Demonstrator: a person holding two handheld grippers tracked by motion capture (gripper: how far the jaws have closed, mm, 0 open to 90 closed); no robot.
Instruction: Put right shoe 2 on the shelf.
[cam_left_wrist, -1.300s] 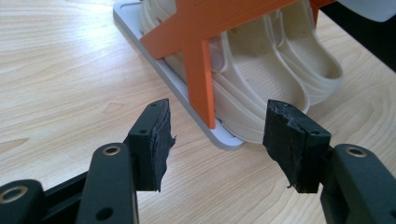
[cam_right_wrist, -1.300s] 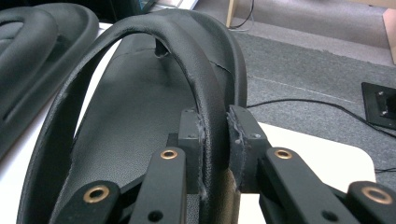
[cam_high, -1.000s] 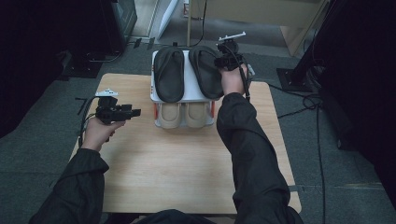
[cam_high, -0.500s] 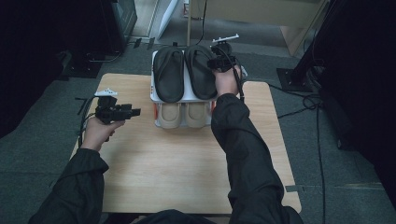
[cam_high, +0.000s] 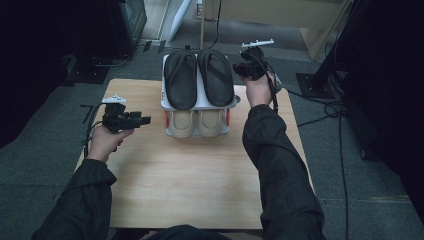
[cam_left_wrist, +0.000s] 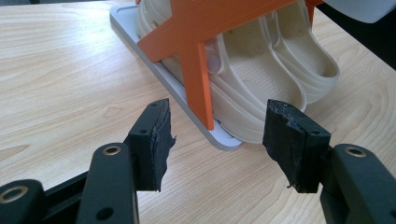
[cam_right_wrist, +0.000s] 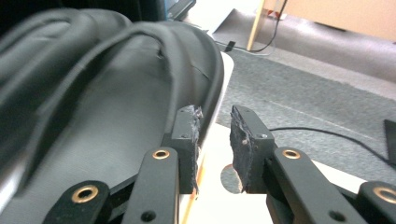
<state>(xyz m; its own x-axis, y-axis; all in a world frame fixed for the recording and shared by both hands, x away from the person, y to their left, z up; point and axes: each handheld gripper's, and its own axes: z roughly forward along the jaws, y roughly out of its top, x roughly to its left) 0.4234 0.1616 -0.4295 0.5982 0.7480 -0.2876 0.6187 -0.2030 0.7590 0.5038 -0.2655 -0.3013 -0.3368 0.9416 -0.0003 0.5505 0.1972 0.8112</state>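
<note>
The left gripper (cam_left_wrist: 217, 140) hovers low over the wooden table (cam_left_wrist: 60, 70), its jaws wide apart with nothing between them. Just ahead, beige clogs (cam_left_wrist: 261, 79) sit on a grey tray (cam_left_wrist: 187, 100) behind an orange support (cam_left_wrist: 201, 70).

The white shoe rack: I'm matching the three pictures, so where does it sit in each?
High view: the white shoe rack is at the table's far middle.
Left gripper view: upper middle, its grey base and orange brace.
Right gripper view: a white edge at centre.
Shared landmark: the rack itself, holding beige clogs and black slippers.
</note>
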